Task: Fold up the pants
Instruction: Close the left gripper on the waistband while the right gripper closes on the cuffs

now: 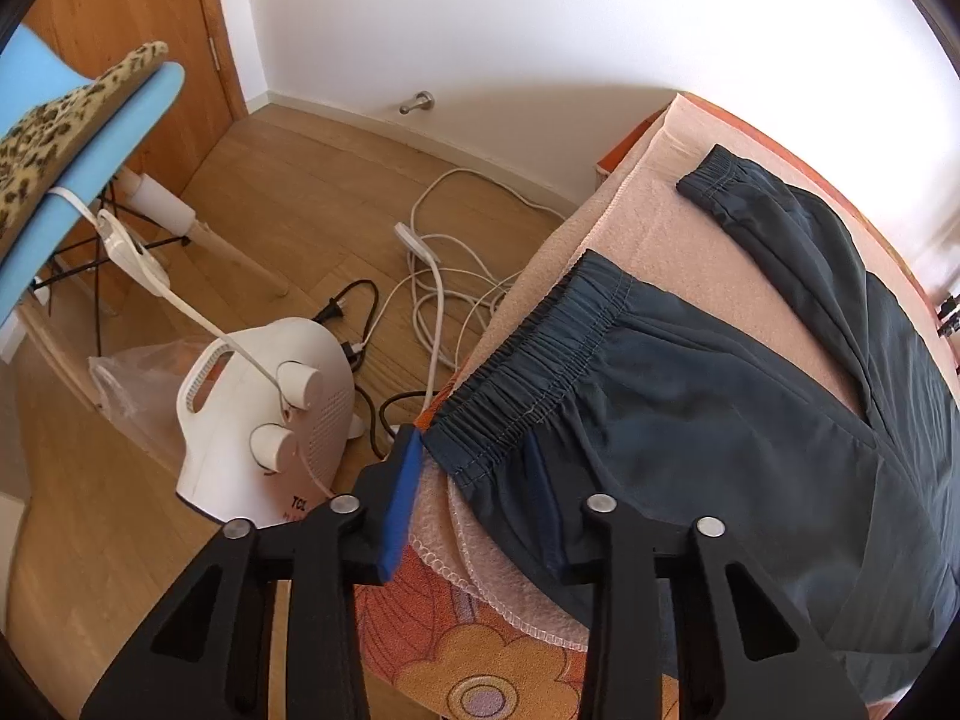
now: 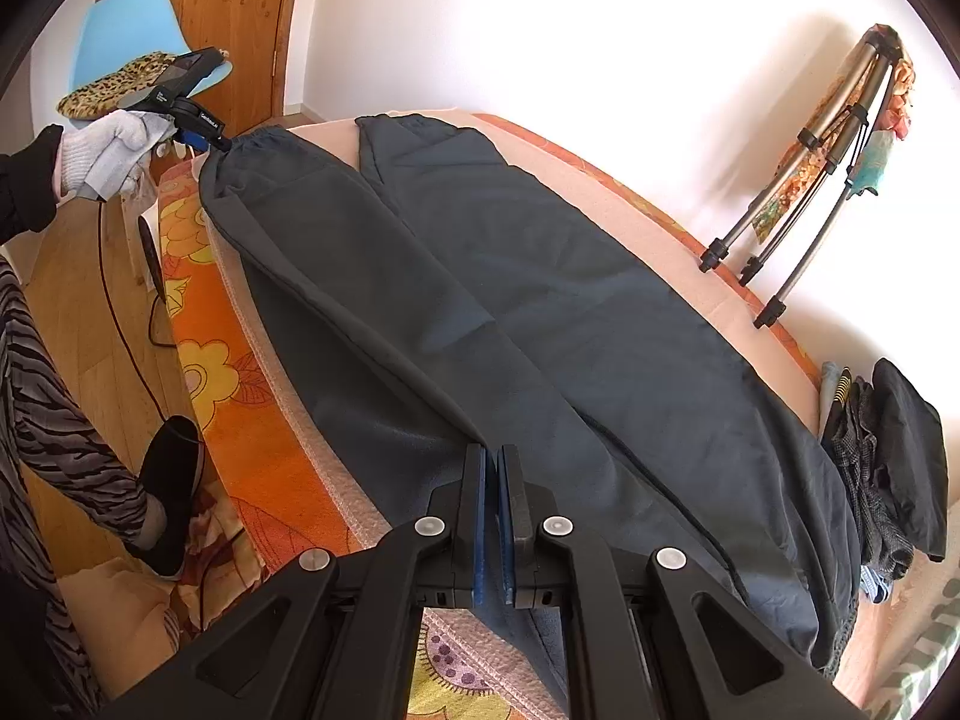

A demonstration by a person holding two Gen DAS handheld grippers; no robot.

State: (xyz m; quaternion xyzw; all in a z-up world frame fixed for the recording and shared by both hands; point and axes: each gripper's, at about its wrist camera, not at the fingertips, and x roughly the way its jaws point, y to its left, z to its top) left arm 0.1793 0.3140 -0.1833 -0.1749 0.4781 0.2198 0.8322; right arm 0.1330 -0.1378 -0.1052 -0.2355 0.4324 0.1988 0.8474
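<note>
From the left wrist, the left claw (image 1: 474, 480) straddled the waistband corner of the dark pants (image 1: 690, 420) at the near edge of the bed (image 1: 660, 228). Its jaws stood partly closed around the cloth, but whether the pads pinched it I could not tell. A white heater (image 1: 264, 420) stood on the floor below.

From the right wrist, the right claw (image 2: 493, 480) was clenched on a ridge of fabric low on the nearer leg. The pants lay lengthwise along the bed, the gloved hand (image 2: 102, 150) at the far waistband. The step looked like securing both ends; next, both should lift together to fold.
</note>
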